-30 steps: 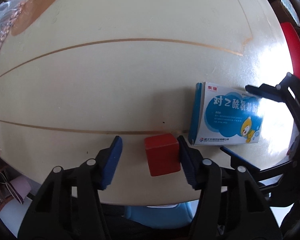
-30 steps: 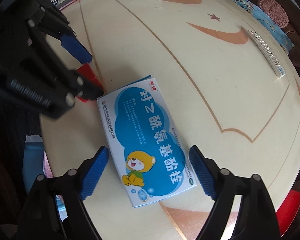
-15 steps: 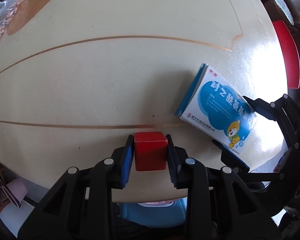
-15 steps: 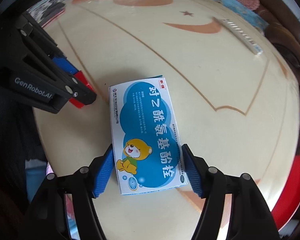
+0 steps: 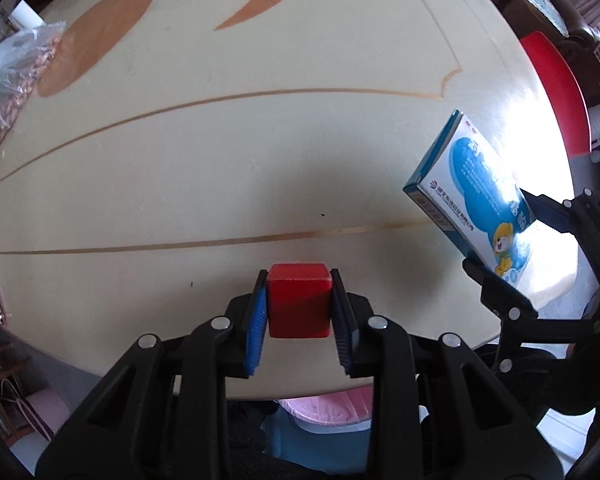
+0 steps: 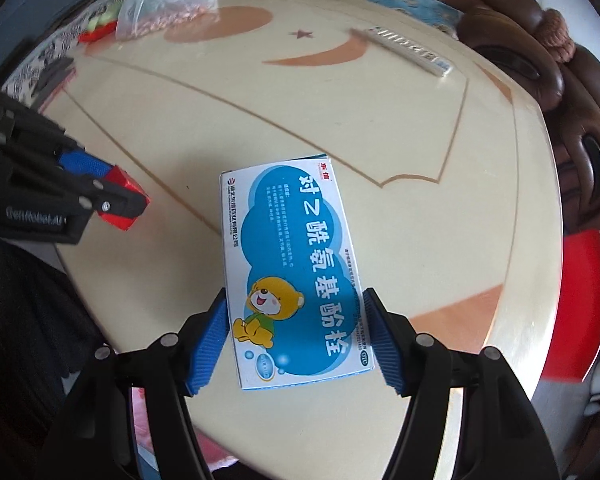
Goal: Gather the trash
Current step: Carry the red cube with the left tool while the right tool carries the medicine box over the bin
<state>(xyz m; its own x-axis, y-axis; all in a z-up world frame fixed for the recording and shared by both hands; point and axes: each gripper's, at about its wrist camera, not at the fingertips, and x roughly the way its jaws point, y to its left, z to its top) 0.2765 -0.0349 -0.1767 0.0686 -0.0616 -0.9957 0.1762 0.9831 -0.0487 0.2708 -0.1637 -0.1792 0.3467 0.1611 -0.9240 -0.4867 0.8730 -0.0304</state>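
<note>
- My left claw (image 5: 299, 306) is clamped on the red cube (image 5: 299, 300); both blue pads (image 5: 257, 322) press flat against its sides, having just closed in on it. The cube is in the grip above the near edge of the table (image 5: 260, 140).
- My right claw (image 6: 298, 340) grips the blue-and-white box (image 6: 294, 264) across its short sides at the end with the cartoon bear; its jaws have just drawn in on the box. The far end of the box sticks out past the pads.
- From the left camera, the box hangs tilted in the right claw, off to the right of the cube and well apart from it.
- Further out, the cream tabletop has gold lines and an orange moon and star inlaid.
- At the far left edge sits a clear plastic bag (image 5: 10, 76) of pinkish bits.
- At the far right a long white strip (image 6: 404, 50) lies on the table, blurred.
- A red stool (image 6: 584, 308) stands beyond the right rim, and a brown sofa (image 6: 580, 100) behind it.
</note>
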